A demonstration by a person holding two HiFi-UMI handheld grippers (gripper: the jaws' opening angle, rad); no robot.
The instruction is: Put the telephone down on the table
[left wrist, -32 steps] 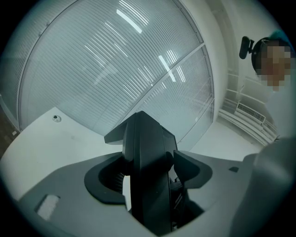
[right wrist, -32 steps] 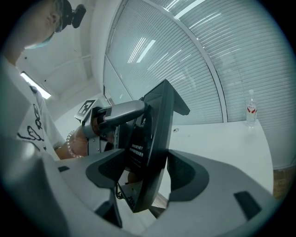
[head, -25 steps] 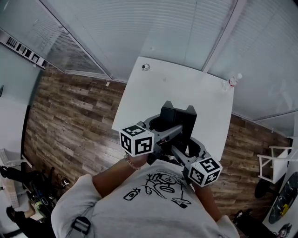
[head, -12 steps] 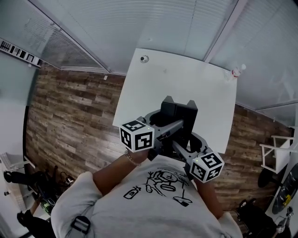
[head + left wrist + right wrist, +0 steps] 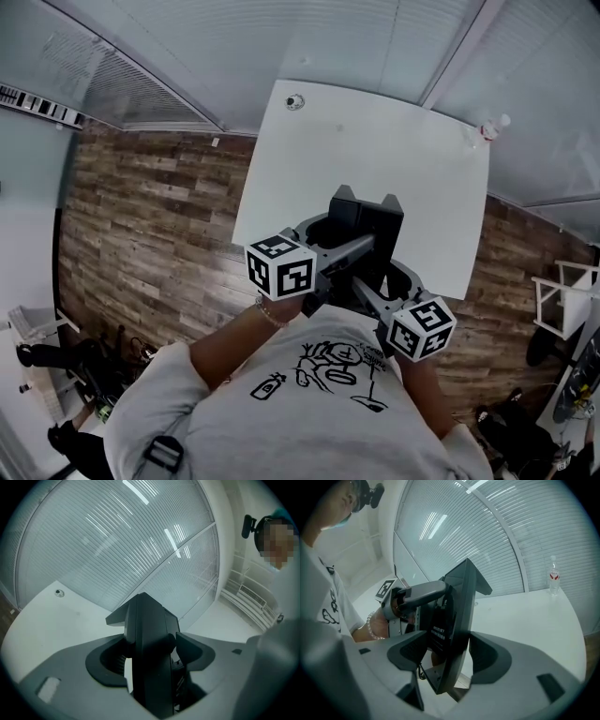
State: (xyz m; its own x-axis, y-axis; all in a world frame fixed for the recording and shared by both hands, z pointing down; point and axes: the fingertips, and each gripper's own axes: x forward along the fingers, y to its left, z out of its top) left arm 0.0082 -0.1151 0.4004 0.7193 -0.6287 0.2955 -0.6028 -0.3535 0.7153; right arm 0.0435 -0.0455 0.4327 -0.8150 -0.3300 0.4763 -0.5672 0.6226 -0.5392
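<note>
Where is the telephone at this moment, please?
In the head view the black telephone is at centre frame, clamped between the left gripper and the right gripper, over the near end of the white table.

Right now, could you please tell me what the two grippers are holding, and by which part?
Both hold the black telephone. The left gripper has its jaws clamped on the left side edge, the right gripper on the right side edge.
</note>
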